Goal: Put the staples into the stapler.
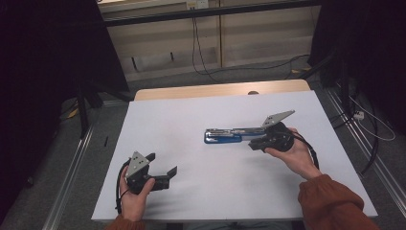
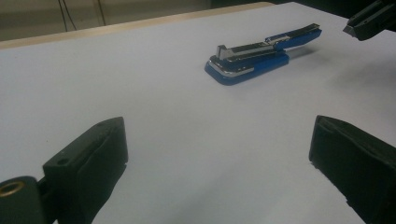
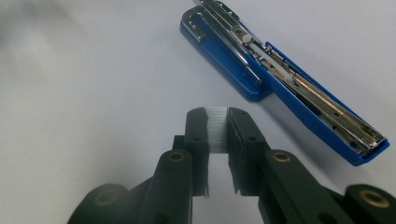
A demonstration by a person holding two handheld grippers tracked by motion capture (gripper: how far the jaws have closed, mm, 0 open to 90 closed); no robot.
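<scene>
Stapler (image 3: 280,79), blue plastic with a silver metal magazine, lying swung open on the white table (image 1: 191,120), just ahead of the right gripper (image 3: 216,114).

The right gripper's jaws are pinching a silvery strip of staples (image 3: 217,130), its lower end running out of sight between the pads. Well apart from the stapler, the left gripper (image 1: 163,165) is resting with jaws spread wide, nothing between them. No writing on the stapler is coming through legibly; the right gripper's tip is hiding its rear end in the high view.
</scene>
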